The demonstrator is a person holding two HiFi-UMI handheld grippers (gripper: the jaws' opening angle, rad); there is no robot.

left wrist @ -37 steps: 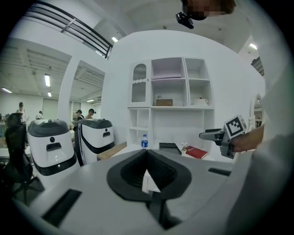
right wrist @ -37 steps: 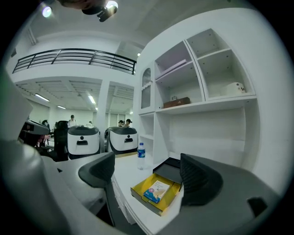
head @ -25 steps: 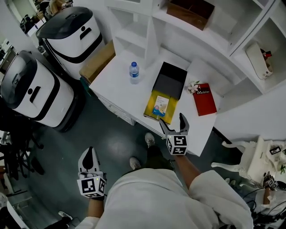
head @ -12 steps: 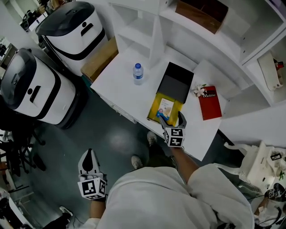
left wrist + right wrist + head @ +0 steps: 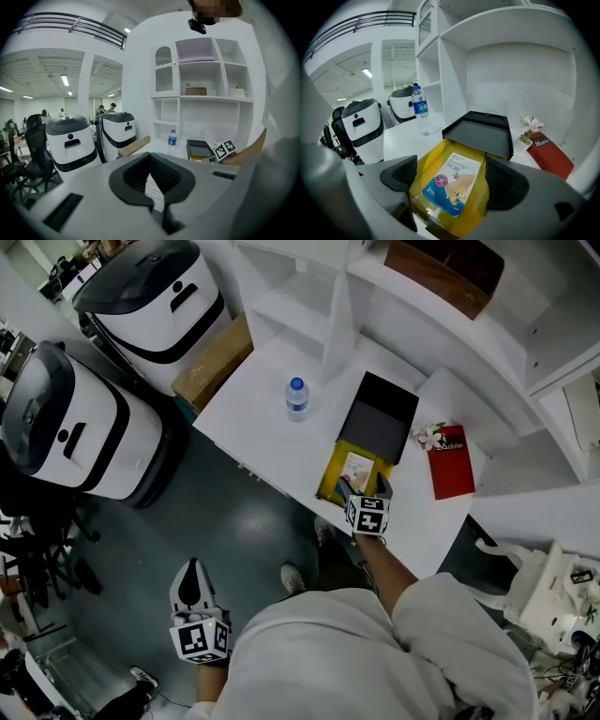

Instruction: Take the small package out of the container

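On the table (image 5: pixel 253 432): yellow container (image 5: pixel 477 206) is sitting near the front edge, top open, with a black lid (image 5: pixel 380 416) resting across its far end.
Package (image 5: pixel 451 183): it's lying flat inside the container, blue-and-white printed face turned up, filling most of the open part.
Right tongs (image 5: pixel 364 487): they're hanging right over the near end of the container, jaws spread wide, one on each side of the package. Nothing is clamped; I can't tell whether the jaws are touching the yellow walls.
Left tongs (image 5: pixel 192 566): they're hanging low at the person's side, over the floor and well apart from the table. Jaws are pressing together, with nothing between them.
Left of the lid: a bottle (image 5: pixel 297 397) is standing upright on the bare white top, blue cap on.
Right of the lid: a red book (image 5: pixel 452 461) is lying flat, with a small flower (image 5: pixel 431 436) sitting between it and the lid.
On the floor: two white, dark-topped machines (image 5: pixel 66 423) are standing left of the table, and a cardboard box (image 5: pixel 214 364) is lying beside the table's left edge.
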